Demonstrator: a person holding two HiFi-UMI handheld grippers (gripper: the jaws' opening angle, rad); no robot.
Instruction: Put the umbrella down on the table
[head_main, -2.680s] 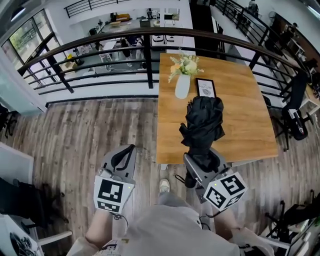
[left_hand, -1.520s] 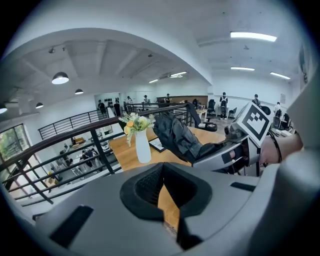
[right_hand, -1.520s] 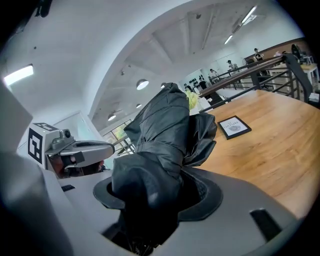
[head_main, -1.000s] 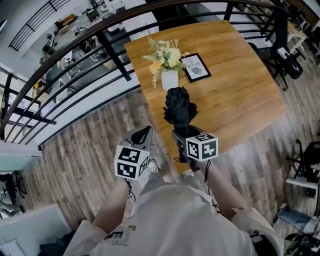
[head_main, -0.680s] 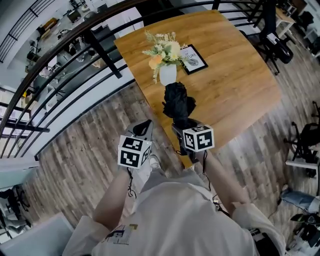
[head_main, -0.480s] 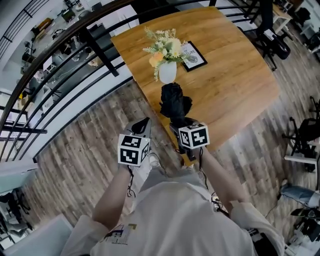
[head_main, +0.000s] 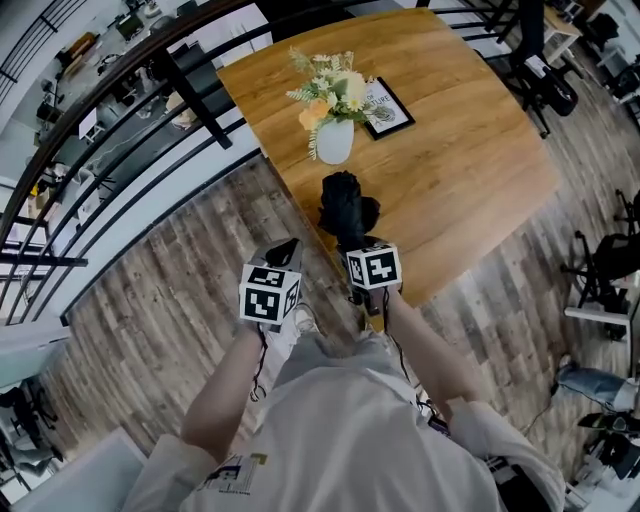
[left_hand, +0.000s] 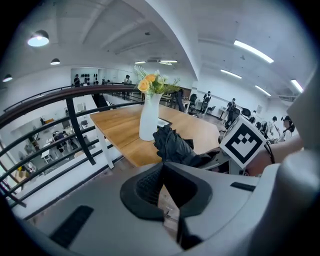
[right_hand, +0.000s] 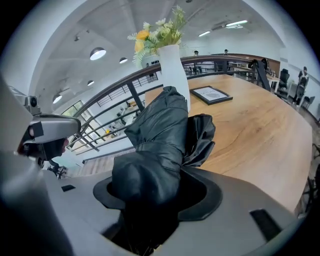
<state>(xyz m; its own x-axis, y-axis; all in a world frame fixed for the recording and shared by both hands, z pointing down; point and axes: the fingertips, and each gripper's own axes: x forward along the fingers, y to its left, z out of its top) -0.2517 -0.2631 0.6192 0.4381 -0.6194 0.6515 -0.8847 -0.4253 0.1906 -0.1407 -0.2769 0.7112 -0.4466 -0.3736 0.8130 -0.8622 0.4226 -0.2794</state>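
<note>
Step in hand, as I read it: the carry-over is pretty much done and we're at the lowering part. The right gripper is clamped around the lower end of the folded black umbrella, jaws spread wide to fit the bundle. The rest of it sticks out past the fingers toward 12 o'clock, angled up a bit.

In the head view the umbrella hangs over the near edge of the table, just at 6 o'clock from the white vase with the flowers. The framed picture sits at about 1 o'clock from the vase, well out of the way. I can't tell if the fabric touches the wood yet. From the right gripper view it looks to be off the surface.

The left gripper is off the table at about 9 o'clock from the right one, pinched closed on nothing, over the floor.

Next move, my guess: tip the free end down flat onto bare wood, steering clear of that vase, then let the jaws go. The vase is close enough that a sloppy swing could knock it.
</note>
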